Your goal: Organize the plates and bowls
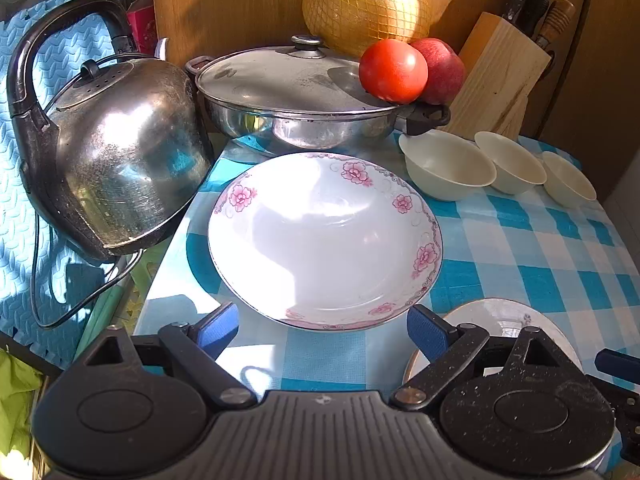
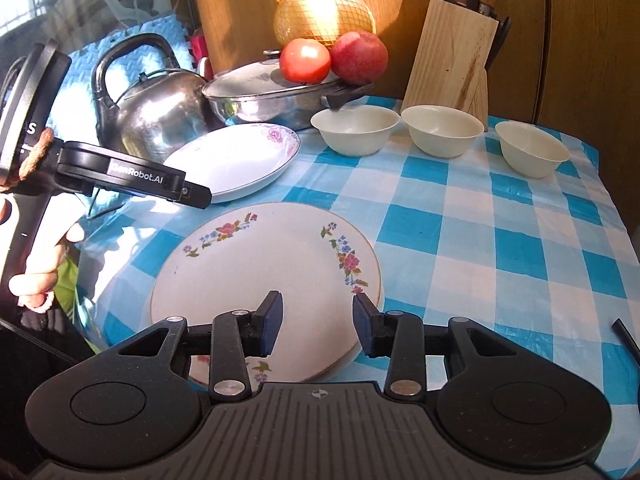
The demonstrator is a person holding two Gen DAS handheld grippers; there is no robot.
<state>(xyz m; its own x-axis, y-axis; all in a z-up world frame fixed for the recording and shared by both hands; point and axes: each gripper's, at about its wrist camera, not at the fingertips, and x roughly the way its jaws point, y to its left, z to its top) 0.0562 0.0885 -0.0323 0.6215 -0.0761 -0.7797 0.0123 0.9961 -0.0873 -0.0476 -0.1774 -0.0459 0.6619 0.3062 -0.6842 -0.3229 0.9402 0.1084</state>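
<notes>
A deep white plate with pink flowers (image 1: pixel 324 240) lies on the blue checked tablecloth (image 1: pixel 540 252), just beyond my open, empty left gripper (image 1: pixel 322 326). It also shows in the right wrist view (image 2: pixel 236 162). A flat plate with coloured flowers (image 2: pixel 264 276) lies under my open, empty right gripper (image 2: pixel 318 320); its edge shows in the left wrist view (image 1: pixel 496 316). Three cream bowls (image 2: pixel 356 130) (image 2: pixel 442 130) (image 2: pixel 532 148) stand in a row at the back, also visible in the left wrist view (image 1: pixel 446 170). The left gripper's body (image 2: pixel 120 176) hovers beside the deep plate.
A steel kettle (image 1: pixel 120 156) stands at the left. A lidded pan (image 1: pixel 296 100) behind the deep plate carries a tomato (image 1: pixel 394 70) and an apple (image 1: pixel 444 70). A netted pomelo (image 1: pixel 366 4) and a knife block (image 1: pixel 500 76) stand at the back. The table edge runs along the right (image 2: pixel 616 216).
</notes>
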